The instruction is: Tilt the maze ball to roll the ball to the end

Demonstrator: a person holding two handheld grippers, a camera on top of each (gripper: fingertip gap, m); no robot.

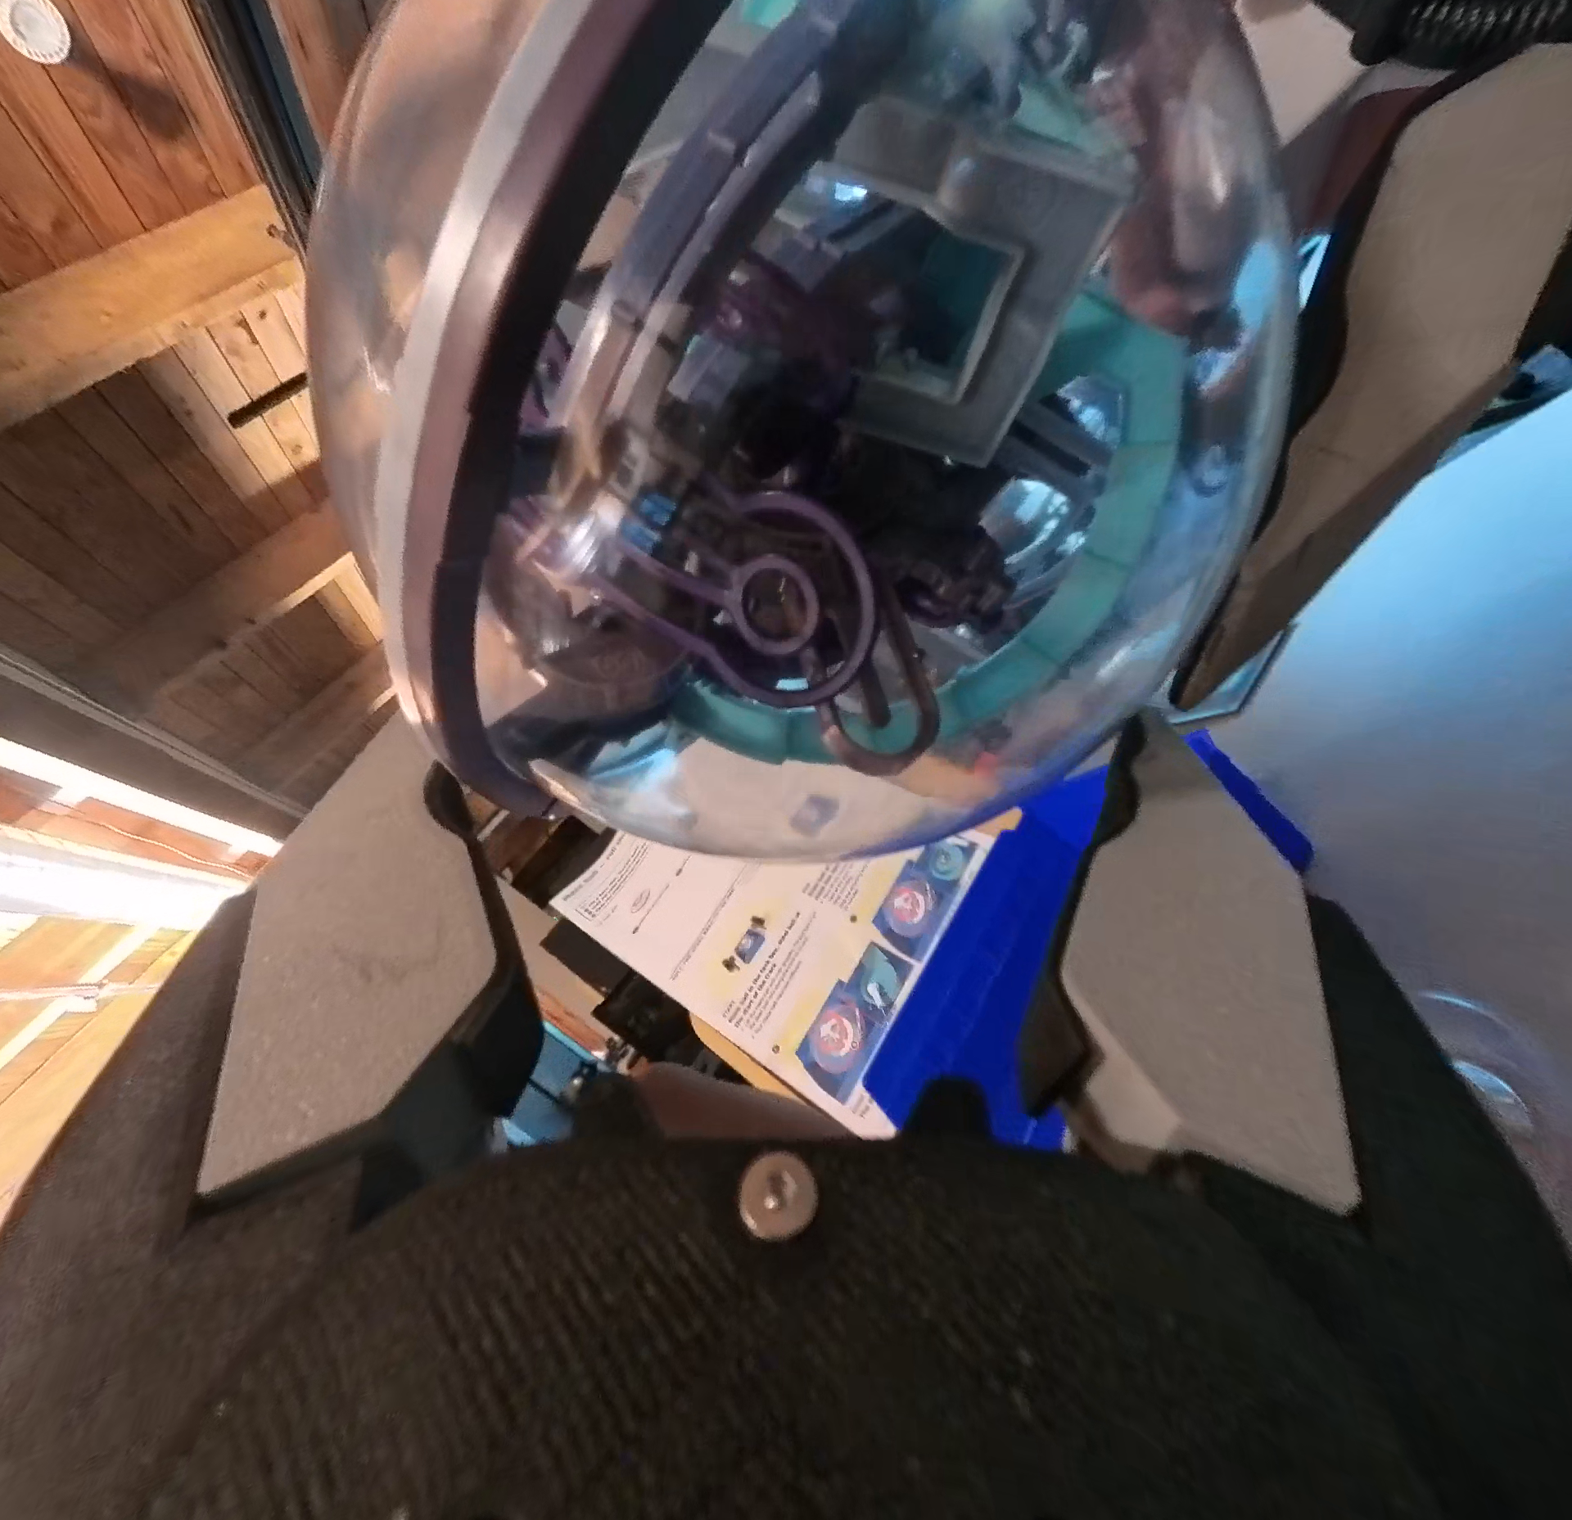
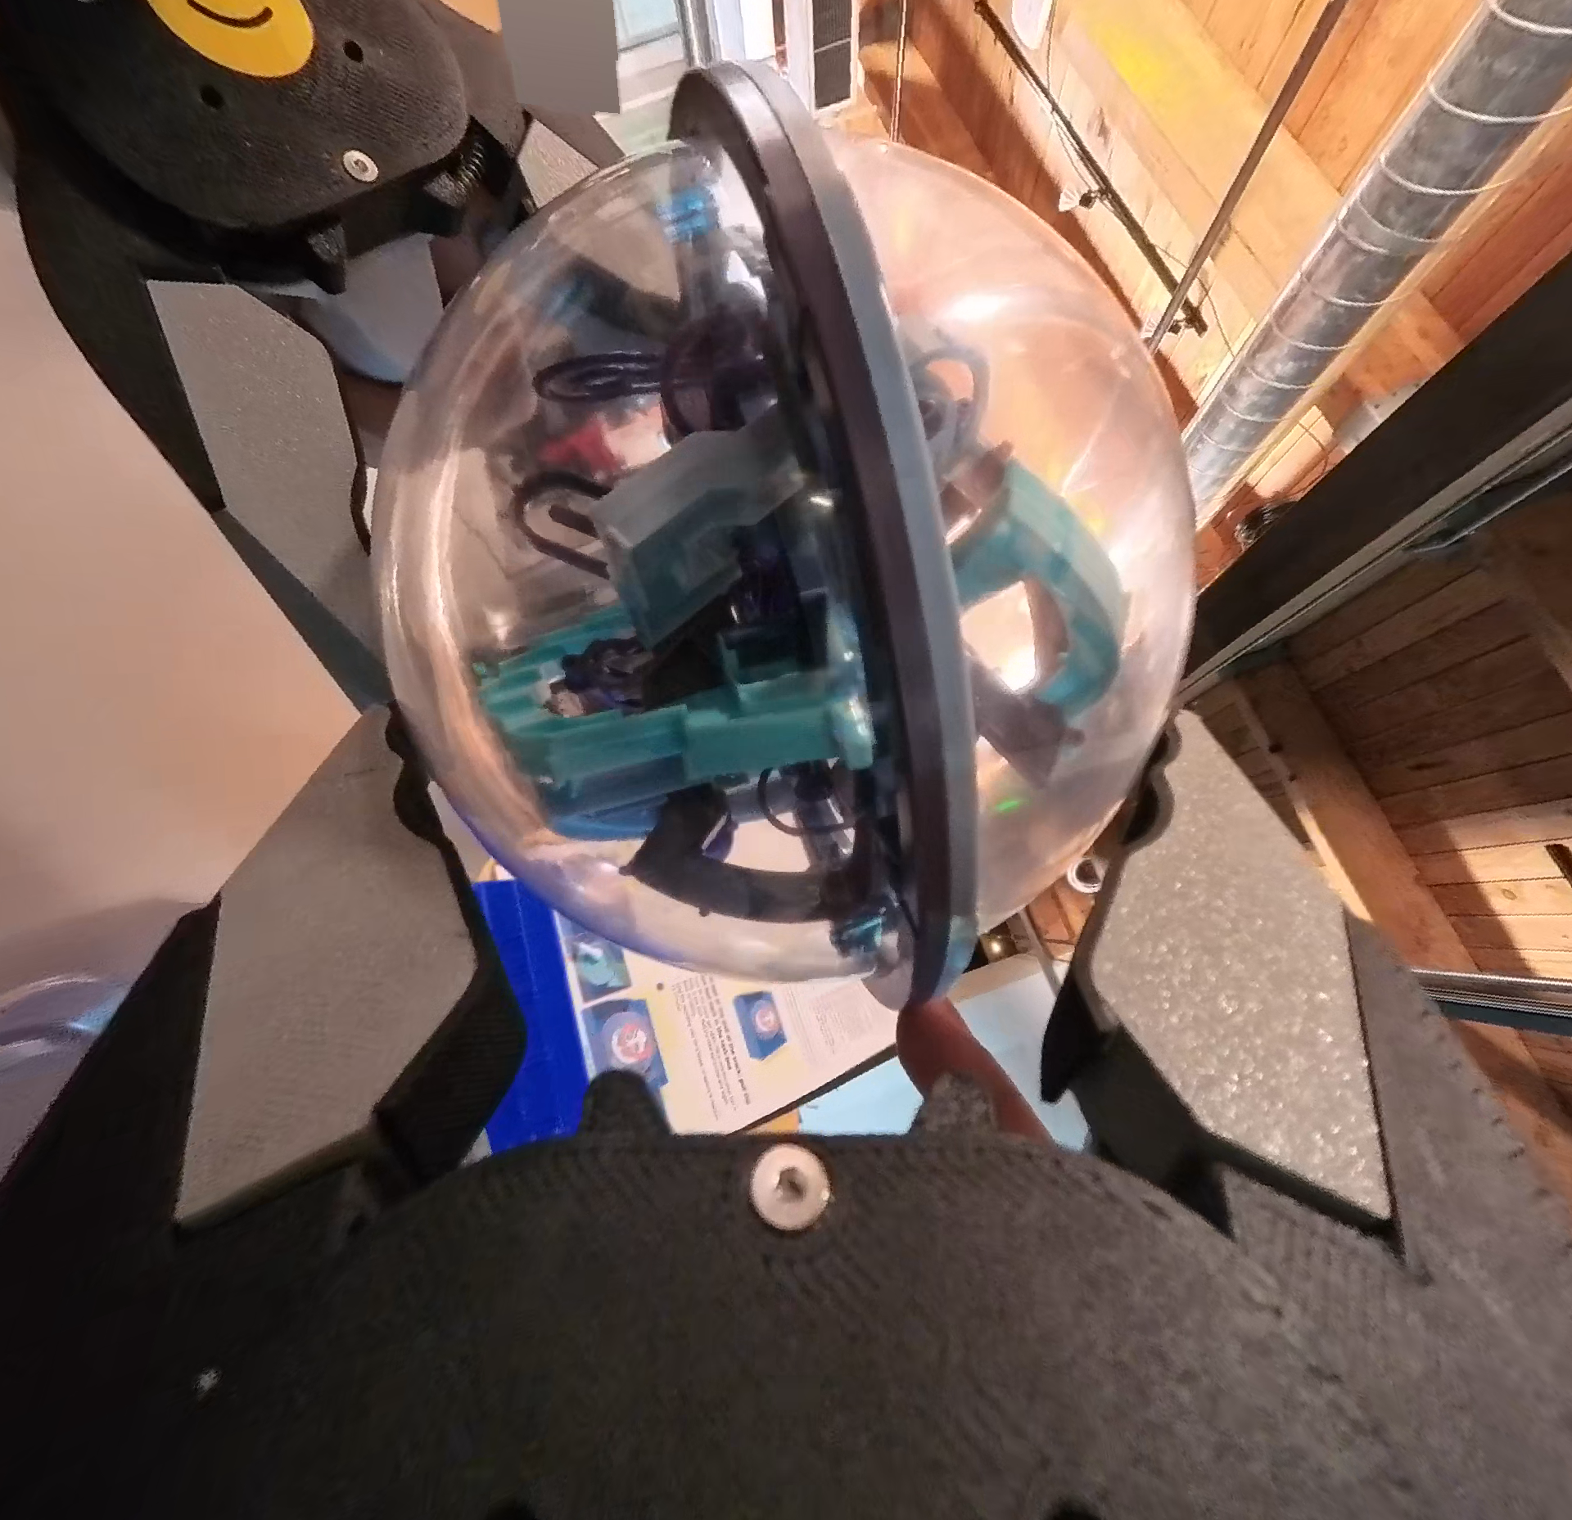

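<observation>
Maze ball (image 2: 791, 535), clear sphere with dark equator band, held aloft between both tools. Right gripper (image 2: 778, 765) fingers spread wide, pads pressing its sides at 9 and 3 o'clock. Left gripper (image 1: 787, 765) likewise clamps it. Printed sheet (image 1: 766, 952) at 6 o'clock below.

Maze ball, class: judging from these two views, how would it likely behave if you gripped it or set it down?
The maze ball has a smooth, glossy clear shell, so it probably slips against flat fingers. Being round, it would likely roll if set on a flat surface. The shell looks rigid and mostly hollow around the teal track, so probably stiff and light for its size.
</observation>
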